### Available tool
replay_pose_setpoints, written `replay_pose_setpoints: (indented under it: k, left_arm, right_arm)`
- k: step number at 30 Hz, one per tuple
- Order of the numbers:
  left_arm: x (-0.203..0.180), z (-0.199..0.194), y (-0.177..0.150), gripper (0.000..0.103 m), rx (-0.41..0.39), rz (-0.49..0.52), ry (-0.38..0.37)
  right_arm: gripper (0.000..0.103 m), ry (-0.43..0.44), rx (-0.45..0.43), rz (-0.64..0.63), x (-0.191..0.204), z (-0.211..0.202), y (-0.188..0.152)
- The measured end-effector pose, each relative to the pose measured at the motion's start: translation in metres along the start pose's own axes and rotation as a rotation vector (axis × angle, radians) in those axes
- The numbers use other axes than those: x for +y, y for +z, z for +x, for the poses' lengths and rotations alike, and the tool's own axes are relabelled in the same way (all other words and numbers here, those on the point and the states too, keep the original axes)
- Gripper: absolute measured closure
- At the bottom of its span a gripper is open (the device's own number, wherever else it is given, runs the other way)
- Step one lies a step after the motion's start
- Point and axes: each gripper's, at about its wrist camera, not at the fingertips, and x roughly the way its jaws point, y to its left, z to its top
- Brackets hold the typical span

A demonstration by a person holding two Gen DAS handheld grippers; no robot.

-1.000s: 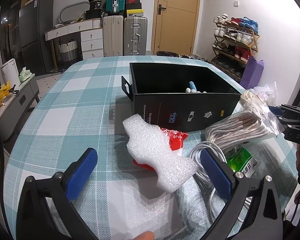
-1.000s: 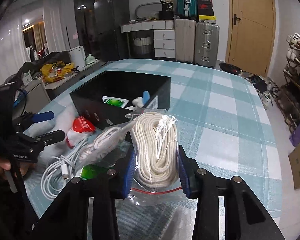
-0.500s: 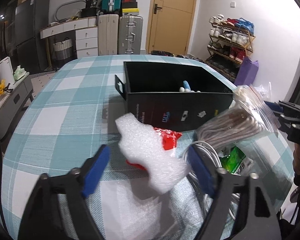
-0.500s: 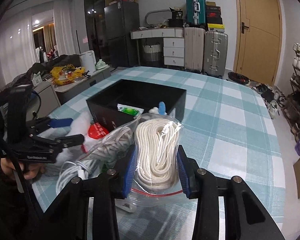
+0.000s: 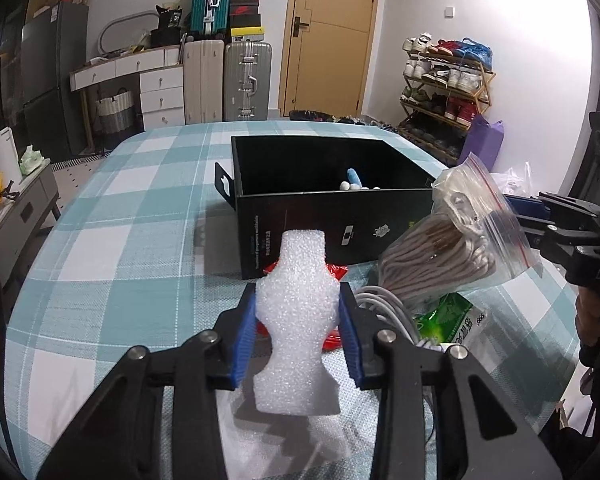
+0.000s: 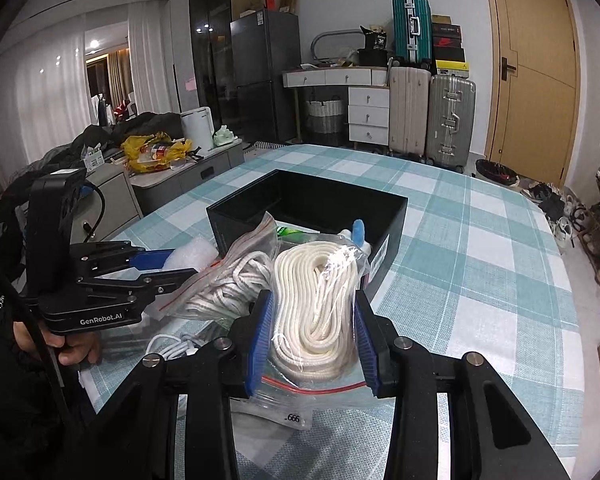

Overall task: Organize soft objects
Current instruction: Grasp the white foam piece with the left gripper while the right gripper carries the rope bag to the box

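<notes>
Left claw (image 5: 298,322) is where the change lies: a second ago its blue pads stood wide either side of the white foam piece (image 5: 298,320), and they have just been closing, so that now they press on the foam's waist from both sides and pinch it upright. The foam appears lifted slightly off the table (image 5: 112,240), its top reaching up in front of the near wall of the black box (image 5: 320,216), though whether its lower end is clear of the cloth is hard to tell. Right claw (image 6: 312,322) is unchanged in its hold, clamped on the zip bag of white rope (image 6: 318,300), which has come up and nearer the box's near right corner. A second bag of striped rope (image 6: 228,284) hangs beside it, apparently carried along. Left on the table near the box are a red packet (image 5: 334,270), a white cable (image 5: 388,304) and a green packet (image 5: 446,318). With both soft things now gripped, the likely next step is carrying them over the rim into the box, which already holds a few small items.
</notes>
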Motion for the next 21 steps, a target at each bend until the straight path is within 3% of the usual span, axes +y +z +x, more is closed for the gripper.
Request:
replay_pose_setpoints:
  k: [21]
  left_arm:
    - [0.005,-0.024,0.032,0.067,-0.087,0.034,0.033]
  right_arm:
    - [0.064,0.011,-0.054,-0.013,0.015,-0.002,0.013]
